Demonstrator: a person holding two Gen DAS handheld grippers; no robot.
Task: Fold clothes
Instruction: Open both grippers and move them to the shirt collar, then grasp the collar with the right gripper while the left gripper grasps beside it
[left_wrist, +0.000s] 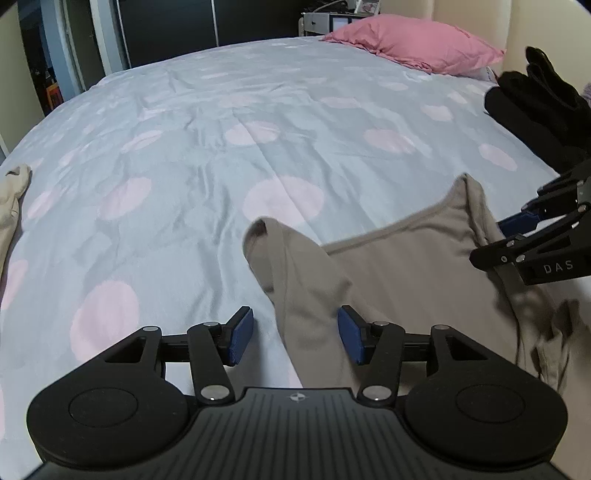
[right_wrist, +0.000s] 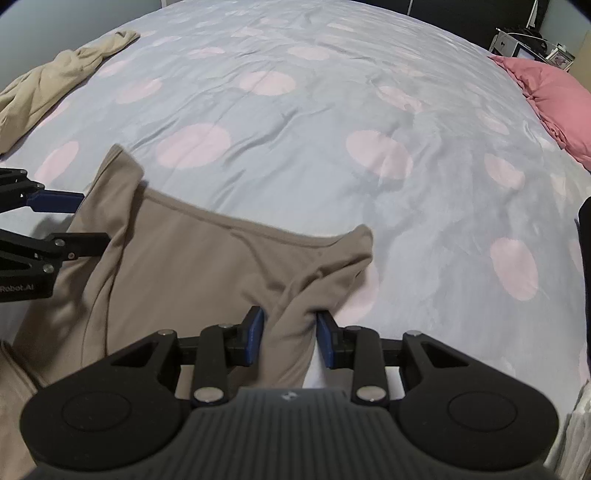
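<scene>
A taupe top (left_wrist: 406, 266) lies spread near the front edge of the bed, neckline facing away from me. My left gripper (left_wrist: 295, 339) is open, and the top's left shoulder (left_wrist: 291, 258) lies between its blue pads, brushing the right pad (left_wrist: 351, 339). My right gripper (right_wrist: 290, 338) is shut on the bunched right shoulder of the top (right_wrist: 184, 266), with cloth pressed against both pads. Each gripper also shows at the edge of the other view: the right gripper (left_wrist: 517, 236) and the left gripper (right_wrist: 70, 221).
The bed sheet (left_wrist: 258, 129) is light blue with pink dots and wide. A beige garment (right_wrist: 55, 81) lies crumpled at the far left. A pile of black clothes (left_wrist: 535, 107) sits at the right. A pink pillow (left_wrist: 417, 44) lies at the far corner, with a nightstand (left_wrist: 325, 22) behind it.
</scene>
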